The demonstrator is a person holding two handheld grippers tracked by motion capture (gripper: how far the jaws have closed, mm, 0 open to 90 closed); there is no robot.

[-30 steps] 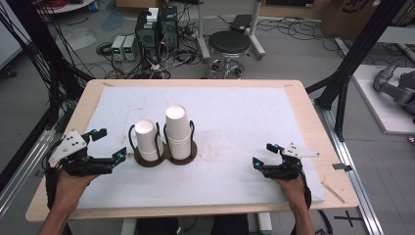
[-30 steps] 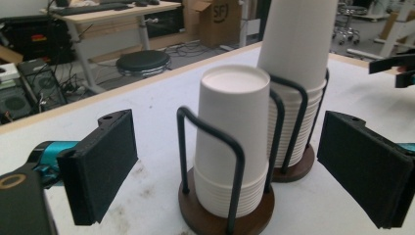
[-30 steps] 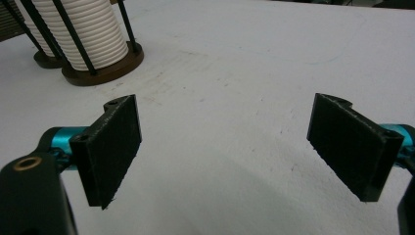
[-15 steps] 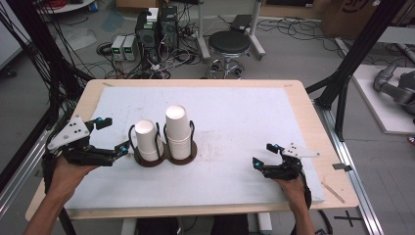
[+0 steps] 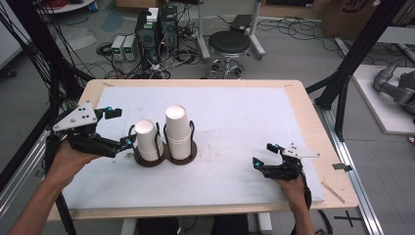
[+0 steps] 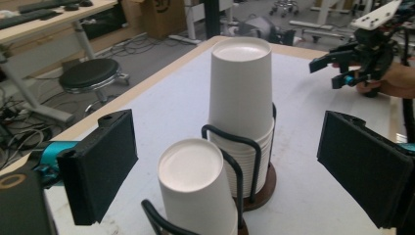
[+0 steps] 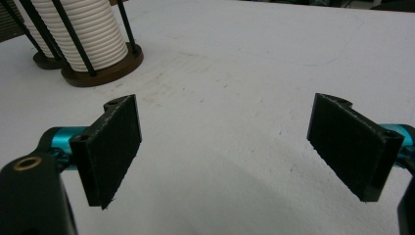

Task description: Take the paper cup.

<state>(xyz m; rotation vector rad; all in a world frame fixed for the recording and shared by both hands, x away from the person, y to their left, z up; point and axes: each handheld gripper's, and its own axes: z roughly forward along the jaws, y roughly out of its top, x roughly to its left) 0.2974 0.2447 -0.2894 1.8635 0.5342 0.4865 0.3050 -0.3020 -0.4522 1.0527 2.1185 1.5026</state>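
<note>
Two cup stacks, white paper, upturned, each held in a black wire holder on a dark round base; the bases touch, standing on the white mat toward the table's left edge, midway between near and far edges. Shorter stack (image 5: 148, 140) on the left, taller stack (image 5: 179, 131) just beside it on the right.

Left gripper (image 5: 121, 128): jaws spread wide, holding nothing. Over the last second it has risen off the mat near the left edge and advanced to the shorter stack; the near jaw tip now sits just beside that stack's wall, though contact cannot be told. Its own view shows the shorter stack's top (image 6: 192, 166) framed between the two jaws, the taller stack (image 6: 242, 93) behind.

Right gripper (image 5: 264, 155): jaws spread, empty, low over the mat near the near right corner, unchanged in place, well apart from the cups.

Judgement: the approach suggests a grasp on the shorter stack's top cup is being lined up; no closing begun.
</note>
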